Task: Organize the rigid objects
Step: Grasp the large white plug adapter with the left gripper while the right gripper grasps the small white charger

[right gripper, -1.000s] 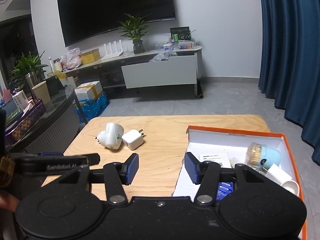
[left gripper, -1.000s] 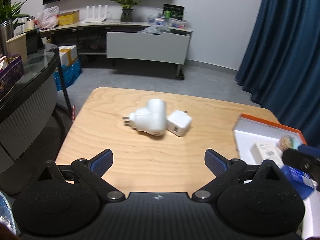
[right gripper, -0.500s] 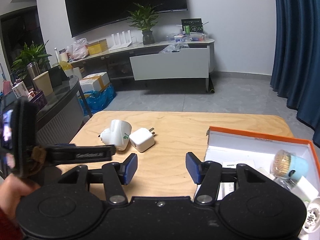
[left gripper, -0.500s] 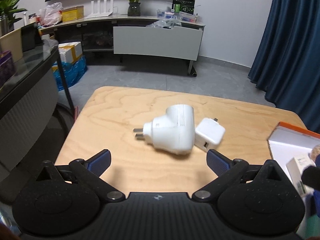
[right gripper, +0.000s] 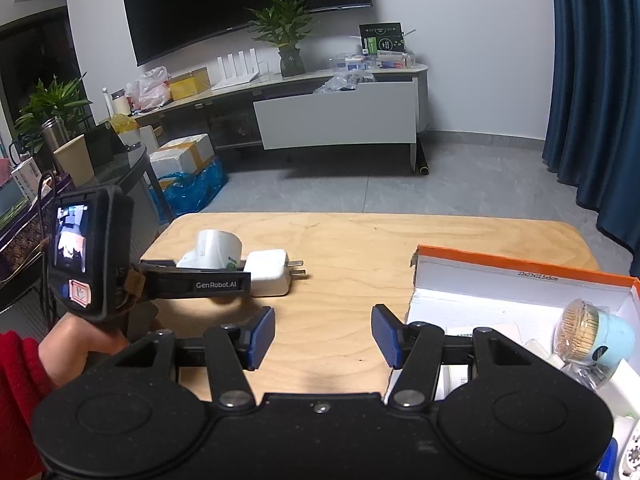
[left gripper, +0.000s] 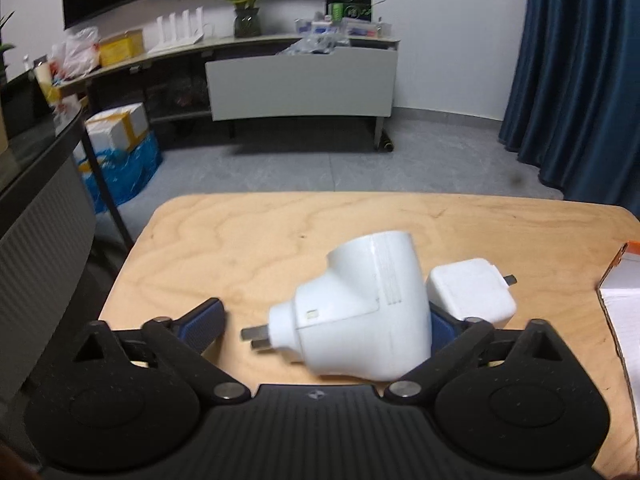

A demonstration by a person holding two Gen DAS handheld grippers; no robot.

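A large white plug adapter [left gripper: 360,320] lies on the wooden table [left gripper: 280,232], prongs to the left. A smaller white square charger [left gripper: 470,290] lies against its right side. My left gripper [left gripper: 320,324] is open, and its jaws stand either side of the adapter; the right pad is partly hidden behind it. In the right wrist view the adapter [right gripper: 216,250] and charger [right gripper: 267,272] sit at the table's left, with the left gripper [right gripper: 200,280] around the adapter. My right gripper [right gripper: 323,336] is open and empty above the table's front.
An orange-rimmed white box [right gripper: 520,276] stands at the table's right with a toothpick jar [right gripper: 592,336] and several small items. Its corner shows in the left wrist view [left gripper: 624,276]. A dark glass counter [left gripper: 40,152] stands left of the table.
My left gripper has moved forward and down until its open jaws straddle the adapter. My right gripper has shifted slightly left; the box sits further right in its view.
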